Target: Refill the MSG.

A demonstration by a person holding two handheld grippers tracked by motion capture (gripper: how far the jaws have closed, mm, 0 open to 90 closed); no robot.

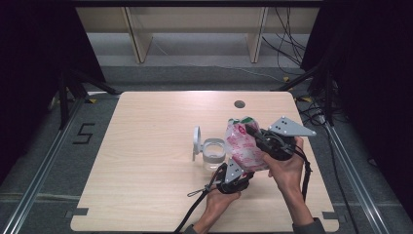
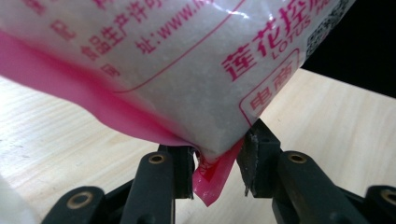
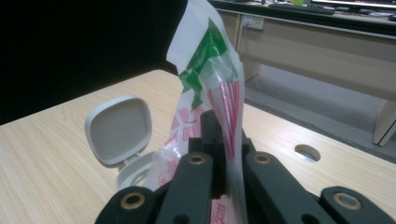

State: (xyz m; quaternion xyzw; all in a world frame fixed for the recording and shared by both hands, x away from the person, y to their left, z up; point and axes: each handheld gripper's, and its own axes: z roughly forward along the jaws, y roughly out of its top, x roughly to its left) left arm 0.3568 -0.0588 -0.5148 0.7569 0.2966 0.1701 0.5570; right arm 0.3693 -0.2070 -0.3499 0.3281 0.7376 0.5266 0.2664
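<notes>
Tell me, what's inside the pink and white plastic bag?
White grains fill the pink and white plastic bag, seen through its clear film in the left gripper view. Printing and pink plastic hide the rest, and what the grains are can't be told.

A light wooden table with rounded corners carries the scene. A round dark cable hole sits in its top toward twelve o'clock. Just right of centre stands a small clear plastic jar, its white hinged lid flipped open at the jar's nine o'clock.
</notes>
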